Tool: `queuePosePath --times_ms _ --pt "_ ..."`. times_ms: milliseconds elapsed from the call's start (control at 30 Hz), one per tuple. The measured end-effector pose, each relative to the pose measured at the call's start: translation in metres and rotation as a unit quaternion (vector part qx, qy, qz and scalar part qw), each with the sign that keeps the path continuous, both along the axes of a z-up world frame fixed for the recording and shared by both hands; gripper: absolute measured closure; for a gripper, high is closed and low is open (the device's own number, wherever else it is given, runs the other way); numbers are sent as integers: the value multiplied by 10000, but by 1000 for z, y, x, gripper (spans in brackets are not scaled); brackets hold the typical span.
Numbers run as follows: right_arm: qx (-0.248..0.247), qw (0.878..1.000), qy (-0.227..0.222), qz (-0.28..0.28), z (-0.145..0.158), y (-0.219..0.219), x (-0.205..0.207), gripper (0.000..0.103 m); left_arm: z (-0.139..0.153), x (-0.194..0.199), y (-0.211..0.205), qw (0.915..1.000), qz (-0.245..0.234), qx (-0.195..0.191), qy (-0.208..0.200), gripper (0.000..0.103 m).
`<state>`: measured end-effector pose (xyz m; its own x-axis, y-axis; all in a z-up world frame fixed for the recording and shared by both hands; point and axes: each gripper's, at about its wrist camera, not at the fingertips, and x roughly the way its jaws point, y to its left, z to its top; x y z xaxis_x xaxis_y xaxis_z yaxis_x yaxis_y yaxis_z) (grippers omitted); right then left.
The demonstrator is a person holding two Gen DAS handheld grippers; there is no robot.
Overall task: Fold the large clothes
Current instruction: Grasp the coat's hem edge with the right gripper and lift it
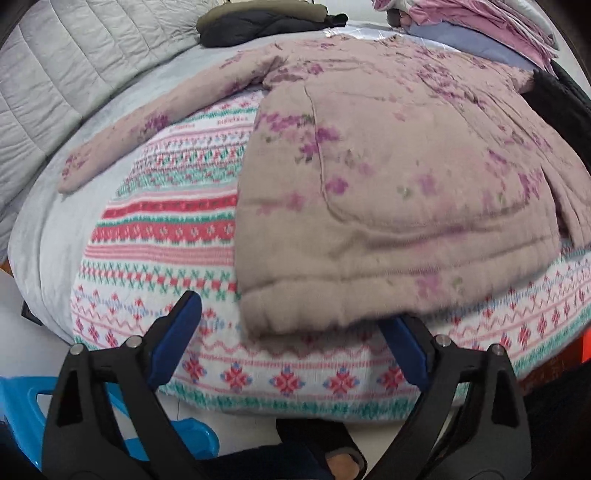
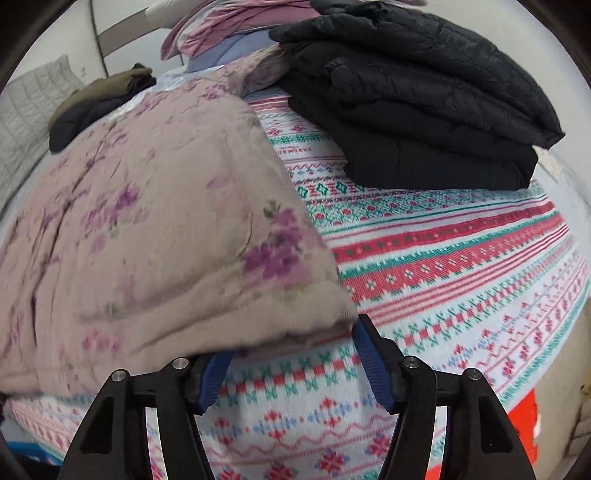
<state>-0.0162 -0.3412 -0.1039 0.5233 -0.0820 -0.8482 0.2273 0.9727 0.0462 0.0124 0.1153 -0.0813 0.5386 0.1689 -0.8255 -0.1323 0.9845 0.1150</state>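
A padded beige jacket with purple flowers (image 1: 388, 177) lies on a patterned knit blanket (image 1: 177, 229), one sleeve (image 1: 122, 136) stretched out to the left. My left gripper (image 1: 291, 317) is open at the jacket's near hem, its right finger tucked under the hem edge. In the right wrist view the same jacket (image 2: 155, 229) fills the left side. My right gripper (image 2: 291, 347) is open at the jacket's near right corner, and the hem hangs over its left finger.
A folded black puffer jacket (image 2: 413, 110) sits on the blanket at the back right. A pile of pink and blue clothes (image 1: 491, 33) and an olive and black garment (image 1: 266, 22) lie at the back. A grey quilted cushion (image 1: 48, 85) is left. A blue plastic stool (image 1: 22, 410) stands below.
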Motion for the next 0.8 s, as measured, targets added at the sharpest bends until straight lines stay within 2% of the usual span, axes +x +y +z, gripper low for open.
queuePosePath --times_ms 67,133,200,267,333,367,467,500,533,567,600,633,667,733,800 --pt "514 9984 -175 -183 1 -15 8 38 8 5 7 9998 100 -88 -162 11" --pt "1180 9912 -446 -391 4 -27 6 38 14 7 16 9986 183 -387 -327 13" --pt "1526 9857 -527 -489 2 -29 6 37 16 13 20 9973 232 -574 -389 20" --pt "1598 9853 -392 -466 -5 -25 9 37 12 20 21 9967 243 -708 -321 30" --pt "1451 9877 -377 -454 -6 -20 9 37 6 28 22 9945 268 -987 -211 36" --pt "1403 9883 -421 -430 -6 -17 11 37 2 33 24 9923 318 -1187 -152 37" --pt "1314 9895 -393 -466 -9 -15 18 40 -2 37 22 9900 454 -1324 -153 39" --pt "1216 9906 -395 -480 -10 -14 20 43 -4 39 21 9893 509 -1351 -194 41" --pt "1057 9923 -401 -501 -10 -14 23 53 -3 39 20 9895 540 -1323 -230 48" --pt "907 9936 -387 -542 -10 -15 26 76 -3 39 19 9899 557 -1281 -254 62" --pt "818 9940 -380 -611 -9 -18 27 89 -2 39 14 9915 562 -1133 -317 70" --pt "866 9934 -397 -644 -9 -21 27 90 -1 39 13 9924 581 -1028 -341 88" --pt "998 9919 -465 -630 -8 -24 26 91 2 38 13 9927 603 -962 -399 89" --pt "1059 9901 -683 -610 0 -27 19 92 10 34 18 9901 706 -1080 -558 91" --pt "1119 9852 -1171 -562 18 -26 8 93 28 24 32 9838 913 -1255 -898 92"
